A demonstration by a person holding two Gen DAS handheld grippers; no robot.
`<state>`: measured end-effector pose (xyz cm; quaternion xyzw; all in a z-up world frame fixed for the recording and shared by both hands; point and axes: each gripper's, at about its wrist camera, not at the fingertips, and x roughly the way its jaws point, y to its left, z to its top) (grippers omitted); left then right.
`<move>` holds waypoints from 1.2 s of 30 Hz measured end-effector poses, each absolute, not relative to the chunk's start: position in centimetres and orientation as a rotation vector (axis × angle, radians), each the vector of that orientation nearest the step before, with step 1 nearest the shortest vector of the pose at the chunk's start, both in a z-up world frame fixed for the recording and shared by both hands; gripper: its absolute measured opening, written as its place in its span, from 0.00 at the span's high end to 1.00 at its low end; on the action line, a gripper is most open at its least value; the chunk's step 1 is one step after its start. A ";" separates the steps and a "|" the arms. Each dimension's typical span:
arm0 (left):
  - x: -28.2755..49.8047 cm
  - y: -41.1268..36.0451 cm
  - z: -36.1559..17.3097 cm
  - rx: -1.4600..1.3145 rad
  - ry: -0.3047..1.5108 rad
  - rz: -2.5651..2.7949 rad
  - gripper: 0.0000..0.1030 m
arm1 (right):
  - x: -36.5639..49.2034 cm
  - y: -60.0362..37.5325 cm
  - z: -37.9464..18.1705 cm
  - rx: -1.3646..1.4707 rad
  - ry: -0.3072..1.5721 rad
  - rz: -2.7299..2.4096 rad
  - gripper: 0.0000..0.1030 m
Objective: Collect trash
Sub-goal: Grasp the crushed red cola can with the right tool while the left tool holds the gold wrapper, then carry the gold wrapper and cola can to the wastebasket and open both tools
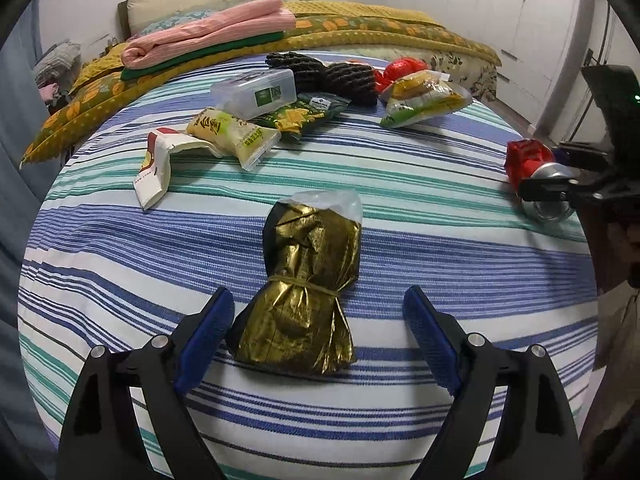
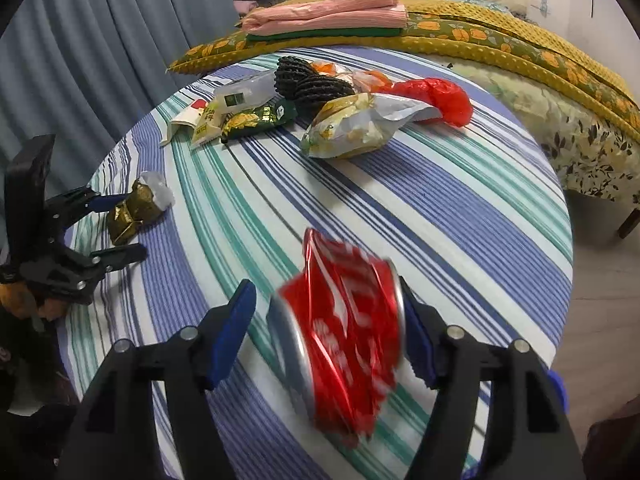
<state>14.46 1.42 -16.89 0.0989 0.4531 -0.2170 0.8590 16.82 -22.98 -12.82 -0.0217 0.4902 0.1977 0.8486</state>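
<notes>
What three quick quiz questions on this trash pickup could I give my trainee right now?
1. True or false: the left tongs are shut on the gold foil bundle.
2. Which item lies between the right tongs? A) clear plastic box B) crushed red can C) red plastic bag
3. Fill in: the trash lies on a ____ bedsheet.

Key: 1 false, they are open around it; 2 B; 3 striped.

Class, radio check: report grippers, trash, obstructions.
Left gripper open, straddling gold wrapper. Right gripper open around crushed red can. Nothing blocking either.
</notes>
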 end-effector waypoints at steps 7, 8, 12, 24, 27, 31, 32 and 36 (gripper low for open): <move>14.6 1.5 -16.8 0.185 0.959 -0.455 0.20 | 15.8 -23.6 -13.1 -0.061 1.053 0.476 0.29; 14.6 1.4 -16.8 0.192 0.959 -0.450 0.22 | 15.7 -23.6 -13.1 -0.060 1.052 0.482 0.29; 14.7 1.1 -16.6 0.217 0.960 -0.427 0.39 | 16.0 -23.9 -13.0 -0.036 1.057 0.492 0.54; 12.8 -2.5 -14.2 0.145 0.913 -0.486 0.69 | 12.9 -26.2 -10.5 0.056 0.984 0.405 0.56; 12.0 -5.3 -13.7 0.128 0.908 -0.522 0.70 | 11.6 -27.8 -10.0 0.085 0.961 0.367 0.56; 10.8 -10.1 -12.7 0.127 0.895 -0.581 0.71 | 9.9 -31.3 -9.4 0.125 0.932 0.286 0.56; 10.5 -11.4 -12.6 0.129 0.893 -0.597 0.71 | 9.5 -32.6 -9.3 0.133 0.929 0.260 0.56; 9.4 -16.8 -12.2 0.140 0.901 -0.666 0.71 | 7.8 -37.9 -9.6 0.147 0.933 0.136 0.56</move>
